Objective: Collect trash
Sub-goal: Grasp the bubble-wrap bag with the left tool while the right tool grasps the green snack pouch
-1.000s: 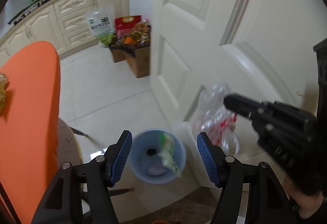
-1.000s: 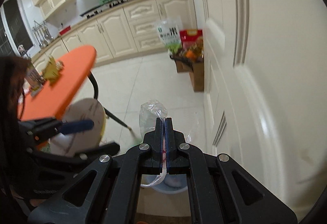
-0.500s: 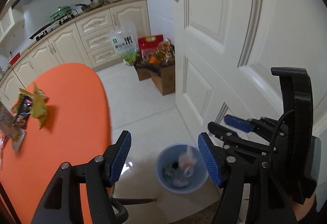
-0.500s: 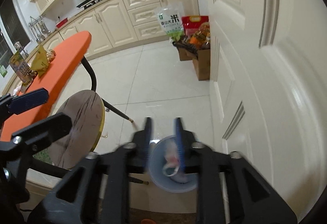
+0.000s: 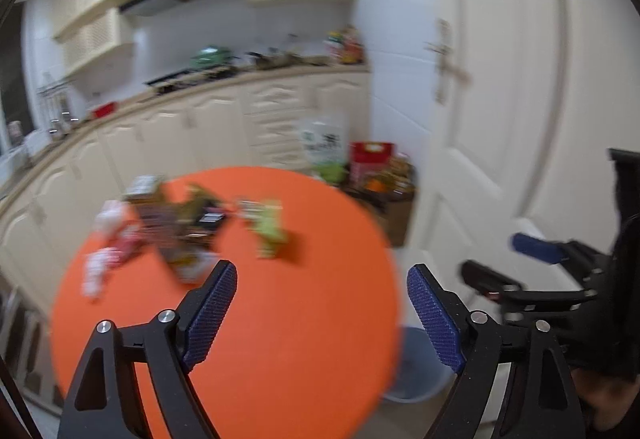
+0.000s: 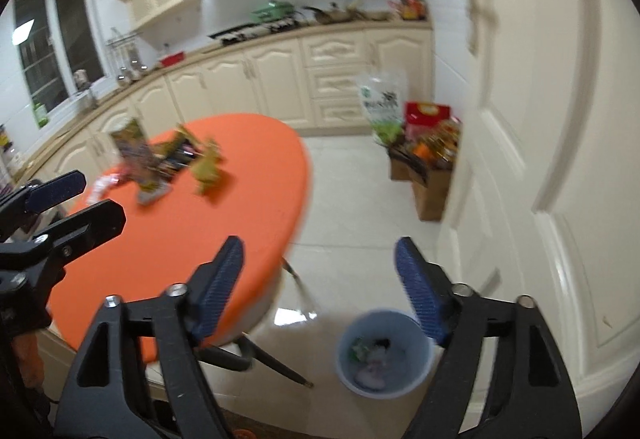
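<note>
A round orange table [image 5: 280, 319] [image 6: 168, 231] carries several crumpled wrappers [image 5: 188, 223] [image 6: 160, 159] at its far side, among them a green one [image 5: 270, 227] [image 6: 206, 165]. On the floor stands a pale blue bin [image 6: 384, 351] [image 5: 420, 371] with trash inside. My left gripper [image 5: 322, 313] hangs over the table's near part, jaws opening with nothing between them. My right gripper [image 6: 320, 291] is above the floor between table and bin, its jaws also opening and empty. Each gripper shows in the other's view, the right gripper [image 5: 508, 267] at the right and the left gripper [image 6: 76, 203] at the left.
A white door [image 6: 540, 119] fills the right side. A cardboard box of groceries [image 6: 428, 167] and a bag stand on the tiled floor by the cream cabinets [image 6: 260, 79]. A round stool [image 6: 256, 323] sits beneath the table edge.
Both grippers have risen and swung from the bin up toward the table. The right gripper let go of the plastic bag, which dropped into the bin, and its jaws spread wide. The left jaws widened too.
</note>
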Demonstrator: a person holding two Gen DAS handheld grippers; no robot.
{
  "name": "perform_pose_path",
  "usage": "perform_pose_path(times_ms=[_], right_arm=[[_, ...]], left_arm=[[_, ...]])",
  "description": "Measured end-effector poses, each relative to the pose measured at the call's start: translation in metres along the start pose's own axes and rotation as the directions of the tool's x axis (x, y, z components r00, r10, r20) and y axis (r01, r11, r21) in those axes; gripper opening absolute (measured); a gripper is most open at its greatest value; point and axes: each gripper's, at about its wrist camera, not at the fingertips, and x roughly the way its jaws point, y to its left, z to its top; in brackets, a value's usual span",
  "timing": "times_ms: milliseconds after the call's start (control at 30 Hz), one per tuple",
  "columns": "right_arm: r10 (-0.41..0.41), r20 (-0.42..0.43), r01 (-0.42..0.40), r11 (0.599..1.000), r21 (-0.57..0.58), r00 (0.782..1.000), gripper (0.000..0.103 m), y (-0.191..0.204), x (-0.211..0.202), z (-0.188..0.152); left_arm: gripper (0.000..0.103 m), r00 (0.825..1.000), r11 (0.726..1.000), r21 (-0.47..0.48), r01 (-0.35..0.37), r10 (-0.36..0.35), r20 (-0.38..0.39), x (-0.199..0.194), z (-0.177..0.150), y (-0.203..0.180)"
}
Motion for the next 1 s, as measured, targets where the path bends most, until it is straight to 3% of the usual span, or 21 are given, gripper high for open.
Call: perform_pose_path(times_ms=[233, 300, 400, 500, 733, 833, 933, 1000], right_arm=[[0.062, -0.001, -0.062, 0.993, -0.102, 0.998, 0.088, 0.096, 0.032, 0.036], [0.080, -0.017, -0.081, 0.990, -0.115, 0.997, 0.088, 0.115, 0.052, 0.042], [0.074, -0.049, -0.080, 0.989, -0.126, 0.996, 0.088, 0.131, 0.086, 0.052], [0.050, -0.089, -0.061, 0.990, -0.124, 0.995, 0.088, 0.138, 0.122, 0.060], [0.010, -0.132, -0.025, 0.994, -0.110, 0.991, 0.088, 0.137, 0.181, 0.073], [-0.007, -0.149, -0.010, 0.994, -0.113, 0.989, 0.088, 0.136, 0.198, 0.076], [-0.012, -0.164, -0.008, 0.993, -0.120, 0.986, 0.088, 0.135, 0.210, 0.076], [-0.017, -0.172, -0.005, 0.991, -0.130, 0.985, 0.088, 0.136, 0.216, 0.076]], left_arm=[[0.089, 0.984, 0.981, -0.083, -0.174, 0.170, -0.051, 0.004, -0.023, 0.113], [0.089, 0.971, 0.966, -0.119, -0.232, 0.222, -0.087, 0.017, -0.024, 0.154], [0.089, 0.961, 0.950, -0.178, -0.257, 0.231, -0.154, 0.054, -0.022, 0.204], [0.089, 0.935, 0.926, -0.205, -0.318, 0.271, -0.229, 0.095, -0.028, 0.242], [0.089, 0.933, 0.923, -0.244, -0.299, 0.228, -0.280, 0.165, -0.018, 0.306], [0.089, 0.921, 0.924, -0.222, -0.310, 0.234, -0.313, 0.196, -0.017, 0.322], [0.081, 0.906, 0.916, -0.227, -0.332, 0.243, -0.346, 0.220, -0.018, 0.332], [0.077, 0.916, 0.919, -0.244, -0.310, 0.220, -0.336, 0.235, -0.015, 0.336]])
